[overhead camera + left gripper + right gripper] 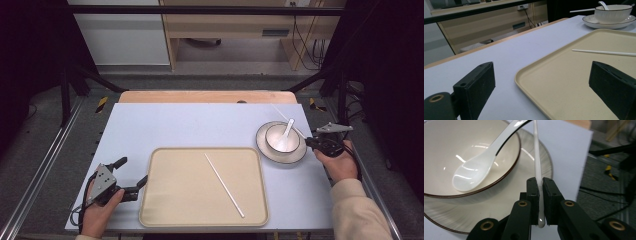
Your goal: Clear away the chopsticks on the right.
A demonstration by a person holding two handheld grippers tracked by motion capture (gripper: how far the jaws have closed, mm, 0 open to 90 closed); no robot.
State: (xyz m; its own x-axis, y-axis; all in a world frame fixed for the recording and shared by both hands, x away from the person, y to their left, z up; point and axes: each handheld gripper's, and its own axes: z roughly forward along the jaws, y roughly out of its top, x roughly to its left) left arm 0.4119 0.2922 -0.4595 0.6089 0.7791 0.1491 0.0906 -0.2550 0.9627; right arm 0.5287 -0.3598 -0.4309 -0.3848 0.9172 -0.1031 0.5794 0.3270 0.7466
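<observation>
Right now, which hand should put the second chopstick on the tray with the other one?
Probably the right. The right gripper is already shut on a white chopstick beside the bowl. The left gripper is open at the tray edge, holding nothing. One chopstick already lies there.

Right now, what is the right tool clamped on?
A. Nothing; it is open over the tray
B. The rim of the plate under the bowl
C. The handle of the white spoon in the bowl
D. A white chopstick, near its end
D. In the right gripper view the right tool has its jaws closed on a thin white chopstick near its end, while the spoon lies free in the bowl.
</observation>
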